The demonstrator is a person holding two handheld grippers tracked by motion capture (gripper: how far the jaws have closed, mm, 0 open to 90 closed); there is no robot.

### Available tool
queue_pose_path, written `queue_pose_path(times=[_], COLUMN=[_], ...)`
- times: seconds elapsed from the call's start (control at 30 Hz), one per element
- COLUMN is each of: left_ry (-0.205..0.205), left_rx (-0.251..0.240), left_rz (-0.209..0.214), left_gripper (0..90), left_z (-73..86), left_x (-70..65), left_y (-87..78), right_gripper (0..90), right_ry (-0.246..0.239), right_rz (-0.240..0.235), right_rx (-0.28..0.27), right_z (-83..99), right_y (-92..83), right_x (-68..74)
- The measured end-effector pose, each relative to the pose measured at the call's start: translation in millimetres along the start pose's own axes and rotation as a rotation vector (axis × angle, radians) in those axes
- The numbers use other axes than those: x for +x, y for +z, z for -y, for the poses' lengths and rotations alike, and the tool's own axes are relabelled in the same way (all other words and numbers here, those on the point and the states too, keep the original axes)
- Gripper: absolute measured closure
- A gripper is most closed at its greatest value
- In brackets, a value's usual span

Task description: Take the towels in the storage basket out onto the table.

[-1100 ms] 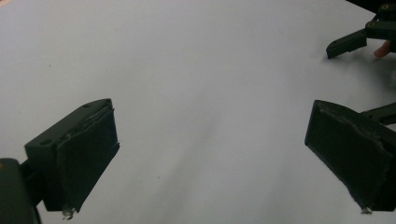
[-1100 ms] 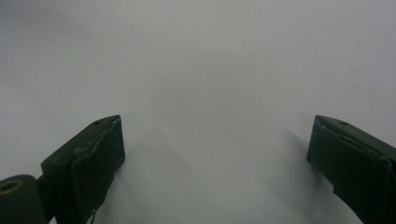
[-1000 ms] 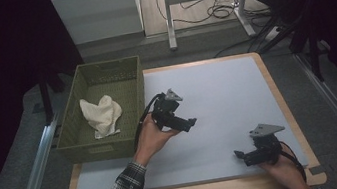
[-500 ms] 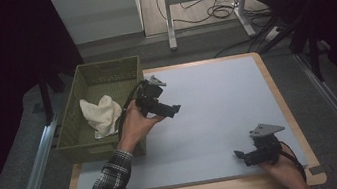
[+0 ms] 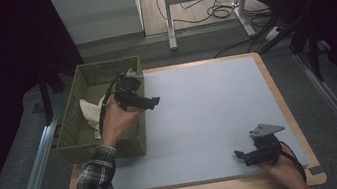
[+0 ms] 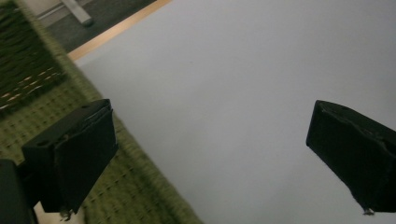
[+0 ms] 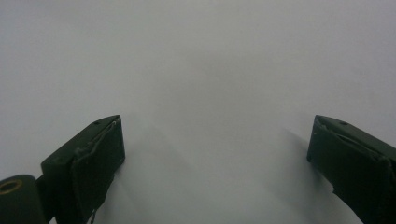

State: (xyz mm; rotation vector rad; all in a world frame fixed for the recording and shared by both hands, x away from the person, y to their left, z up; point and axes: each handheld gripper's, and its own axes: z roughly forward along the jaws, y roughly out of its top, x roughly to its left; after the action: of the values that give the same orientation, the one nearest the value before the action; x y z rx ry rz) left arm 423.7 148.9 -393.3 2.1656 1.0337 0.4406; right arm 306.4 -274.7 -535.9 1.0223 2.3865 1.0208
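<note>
the left gripper (image 5: 150,101) hovers empty with jaws wide at the basket's (image 5: 75,146) rim, the white cloth (image 5: 90,112) lies inside ungrabbed, and the right gripper (image 5: 240,155) rests open on the table (image 5: 207,98).

Basket (image 5: 74,139) — olive green, woven weave with a fine grid pattern, paler threads showing in the left gripper view; cloth (image 5: 90,111) inside it — off-white, plain; desk (image 5: 277,88) — pale grey-blue top, unpatterned, edged in light wood, orange-tan; left claw (image 5: 153,101) — black body and jaws, black cable, grey plate on top; right claw (image 5: 238,154) — black likewise, grey three-cornered plate above; sleeve (image 5: 92,187) on the left forearm — plaid, dark grey and white checks; floor (image 5: 12,148) around the desk — dark grey; cables beyond the desk — black on pale wood-toned flooring.
</note>
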Motion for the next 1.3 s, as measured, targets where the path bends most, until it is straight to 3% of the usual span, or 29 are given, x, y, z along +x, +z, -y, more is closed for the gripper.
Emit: queue_pose_path(times=[0.1, 0.4, 0.63, 0.9, 1.1, 1.17, 1.3], left_ry=[-0.028, -0.084, -0.141, -0.212, -0.218, -0.243, -0.263], left_rx=[0.005, 0.024, 0.084, 0.139, 0.197, 0.217, 0.260], left_rz=[-0.030, -0.089, -0.155, -0.178, -0.211, -0.224, -0.229], left_gripper=[1.9, 1.9, 1.8, 1.3, 1.8, 2.1, 2.8], left_z=[6.6, 19.9, 39.6, 60.1, 64.7, 69.6, 75.6], left_x=[16.8, 47.0, 77.4, 107.4, 120.5, 132.7, 143.1], left_y=[-6.6, -16.3, -16.9, -12.2, -6.3, -3.5, 1.7], right_gripper=[4.3, 4.3, 4.3, 4.3, 4.2, 4.3, 4.3], right_ry=[0.000, 0.000, 0.000, 0.000, 0.000, 0.001, 0.001], right_rz=[0.000, 0.000, 0.000, 0.000, 0.000, 0.000, 0.000], right_rx=[0.000, 0.000, 0.000, 0.000, 0.000, 0.000, 0.000], right_z=[0.0, 0.0, 0.0, 0.0, 0.0, 0.0, 0.0], right_y=[0.0, 0.0, 0.0, 0.0, 0.0, 0.0, 0.0], right_x=[0.0, 0.0, 0.0, 0.0, 0.0, 0.0, 0.0])
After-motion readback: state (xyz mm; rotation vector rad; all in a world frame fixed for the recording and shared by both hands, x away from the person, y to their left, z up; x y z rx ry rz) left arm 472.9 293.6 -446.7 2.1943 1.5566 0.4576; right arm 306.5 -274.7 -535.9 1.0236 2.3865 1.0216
